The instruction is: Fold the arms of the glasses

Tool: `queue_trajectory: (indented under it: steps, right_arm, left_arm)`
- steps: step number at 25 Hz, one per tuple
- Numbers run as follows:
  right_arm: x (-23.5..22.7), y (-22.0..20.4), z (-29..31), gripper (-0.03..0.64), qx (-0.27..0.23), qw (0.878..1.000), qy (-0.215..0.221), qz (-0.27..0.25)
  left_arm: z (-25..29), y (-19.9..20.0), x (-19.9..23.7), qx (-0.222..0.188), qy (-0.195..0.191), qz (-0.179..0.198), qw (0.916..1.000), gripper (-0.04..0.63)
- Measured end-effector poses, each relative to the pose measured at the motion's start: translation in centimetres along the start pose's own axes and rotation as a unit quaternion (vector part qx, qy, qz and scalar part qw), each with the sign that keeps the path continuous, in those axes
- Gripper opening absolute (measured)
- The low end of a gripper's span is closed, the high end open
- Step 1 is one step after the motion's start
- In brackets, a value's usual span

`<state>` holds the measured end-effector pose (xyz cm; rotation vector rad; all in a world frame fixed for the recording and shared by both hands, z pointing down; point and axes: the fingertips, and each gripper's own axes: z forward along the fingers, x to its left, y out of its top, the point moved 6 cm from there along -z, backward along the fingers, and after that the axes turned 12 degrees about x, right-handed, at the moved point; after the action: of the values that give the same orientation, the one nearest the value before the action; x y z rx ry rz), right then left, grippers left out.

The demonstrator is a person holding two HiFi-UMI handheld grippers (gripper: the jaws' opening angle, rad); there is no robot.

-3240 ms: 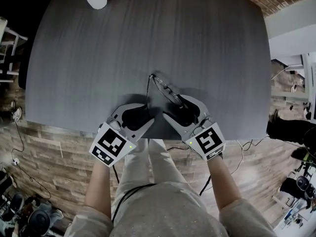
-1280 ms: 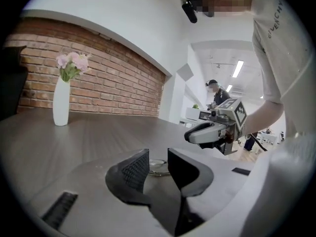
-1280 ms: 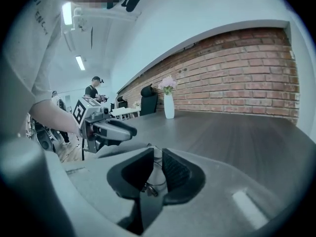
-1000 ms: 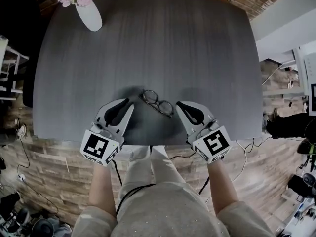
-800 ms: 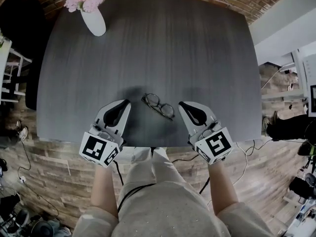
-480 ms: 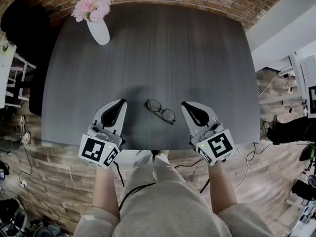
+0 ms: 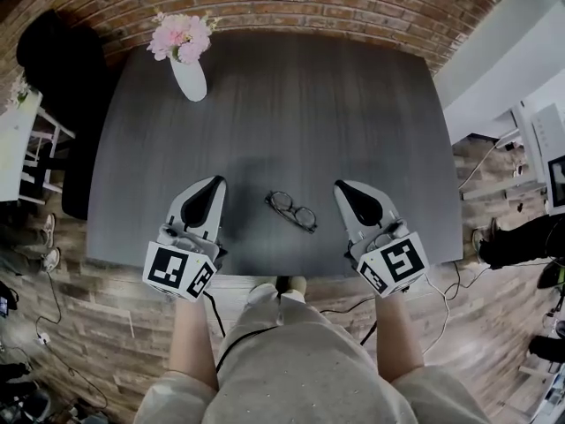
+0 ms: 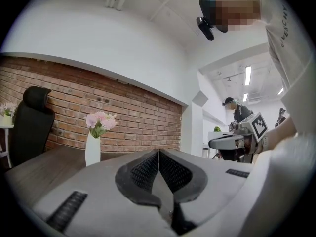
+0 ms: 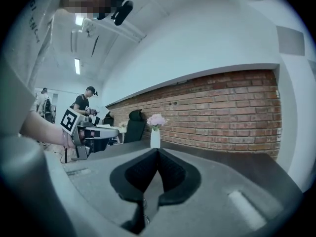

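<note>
The black glasses (image 7: pixel 293 211) lie with both arms folded on the dark table (image 7: pixel 291 104), near its front edge. My left gripper (image 7: pixel 214 184) hangs left of them, shut and empty, its jaws having just closed with nothing between them. My right gripper (image 7: pixel 342 186) hangs right of them, also shut and empty. Both are raised above the table and apart from the glasses. In the left gripper view the pads (image 8: pixel 158 154) meet in a closed line; the right gripper view shows its pads (image 9: pixel 158 152) pressed together too. The glasses are in neither gripper view.
A white vase with pink flowers (image 7: pixel 188 71) stands at the table's far left; it also shows as a vase (image 8: pixel 93 149) and a vase (image 9: pixel 155 137) in the gripper views. A black chair (image 7: pixel 48 60) stands left of the table. A brick wall (image 7: pixel 265 3) runs behind. Other people stand in the room's background.
Both grippers have risen from the table and drawn slightly apart from the glasses. The left jaws have closed. The head view has tilted up, showing more wall and the vase.
</note>
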<state>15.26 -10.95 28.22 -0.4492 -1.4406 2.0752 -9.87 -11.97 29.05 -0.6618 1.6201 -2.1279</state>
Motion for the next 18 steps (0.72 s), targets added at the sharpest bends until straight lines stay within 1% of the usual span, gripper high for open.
queue_trajectory:
  steps: [3, 7, 12, 18]
  right_arm:
    - [0.0, 1.0, -0.4, 0.002, -0.011, 1.000, -0.006, 0.002]
    - [0.0, 2.2, -1.0, 0.002, -0.024, 1.000, -0.010, 0.002]
    - [0.0, 3.9, -1.7, 0.002, -0.041, 0.999, -0.017, -0.002]
    - [0.0, 5.2, -2.1, 0.002, -0.054, 0.998, -0.026, -0.009]
  left_arm:
    - [-0.4, 0.9, 0.2, -0.008, 0.007, -0.002, 0.9999, 0.002]
    - [-1.0, 2.0, 0.3, -0.021, 0.008, 0.006, 0.9997, 0.002]
    - [-1.8, 3.8, 0.4, -0.036, 0.013, 0.004, 0.9993, 0.002]
    - [-2.4, 4.9, 0.9, -0.050, 0.020, 0.011, 0.9985, 0.002]
